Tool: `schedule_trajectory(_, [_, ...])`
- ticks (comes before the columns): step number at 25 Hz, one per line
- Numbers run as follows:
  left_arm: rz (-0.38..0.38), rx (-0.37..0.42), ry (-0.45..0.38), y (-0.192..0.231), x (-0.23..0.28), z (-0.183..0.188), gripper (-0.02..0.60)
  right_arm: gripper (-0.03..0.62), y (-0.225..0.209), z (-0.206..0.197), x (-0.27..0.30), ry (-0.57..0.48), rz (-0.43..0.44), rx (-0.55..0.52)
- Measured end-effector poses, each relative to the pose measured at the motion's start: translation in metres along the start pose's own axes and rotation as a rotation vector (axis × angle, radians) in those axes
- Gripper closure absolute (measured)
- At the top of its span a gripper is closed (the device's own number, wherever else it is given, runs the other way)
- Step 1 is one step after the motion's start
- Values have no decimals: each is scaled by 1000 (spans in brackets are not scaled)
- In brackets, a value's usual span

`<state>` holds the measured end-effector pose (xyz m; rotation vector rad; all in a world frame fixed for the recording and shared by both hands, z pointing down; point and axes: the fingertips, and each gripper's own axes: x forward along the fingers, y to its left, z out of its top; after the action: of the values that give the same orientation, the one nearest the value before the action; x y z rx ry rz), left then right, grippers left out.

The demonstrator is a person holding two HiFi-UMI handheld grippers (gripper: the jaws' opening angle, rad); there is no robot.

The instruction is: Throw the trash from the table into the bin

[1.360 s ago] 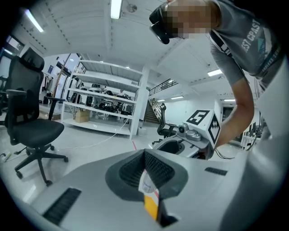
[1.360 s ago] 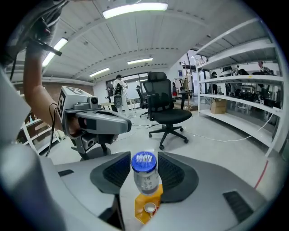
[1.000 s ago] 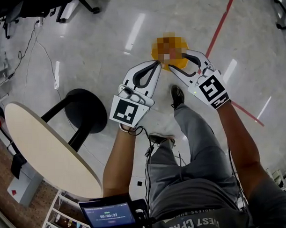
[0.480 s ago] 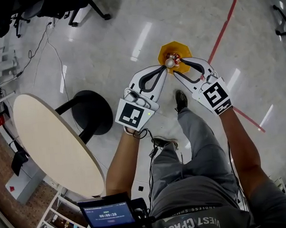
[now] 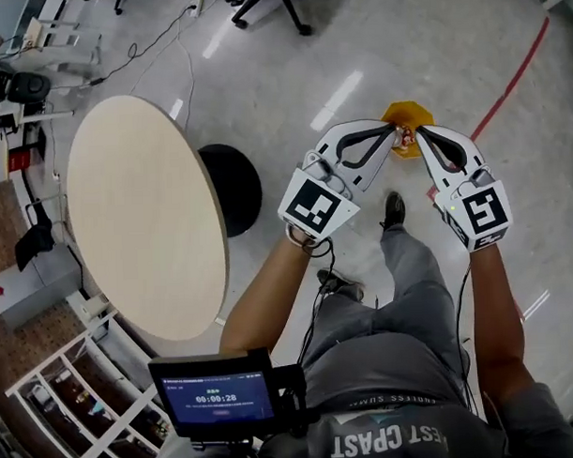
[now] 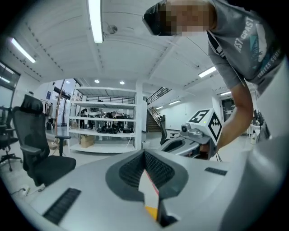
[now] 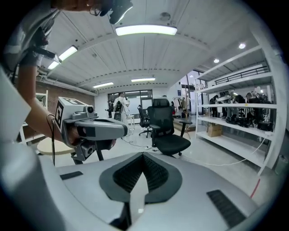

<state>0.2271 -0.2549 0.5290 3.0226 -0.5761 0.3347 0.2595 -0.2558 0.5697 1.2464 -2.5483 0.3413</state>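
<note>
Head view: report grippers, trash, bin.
Left gripper shut, right gripper just closed, both empty, over bin. Trash inside bin. Nothing in the way.

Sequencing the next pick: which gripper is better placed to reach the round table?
Left. The left gripper sits on the side of the round table, the right gripper beyond it, both over the orange bin. Each gripper's fingers are together on nothing; the right's have just closed.

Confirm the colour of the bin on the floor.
The floor bin is orange-yellow; it shows best in the head view.
</note>
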Motion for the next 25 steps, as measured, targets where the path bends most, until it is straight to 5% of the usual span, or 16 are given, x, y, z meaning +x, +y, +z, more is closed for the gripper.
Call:
schedule_trajectory(6, [82,74,-80,-7,-99,89,546,586,88,108,-29,-110,47,-46])
schedule_trajectory(14, [263,227,-129,-18,-286,179,546,586,257,250,-47,-233,214,-185])
schedule_trajectory(25, [455,317,-134,-91,-502,219,546,586,481,326,-90,-337,408,-331])
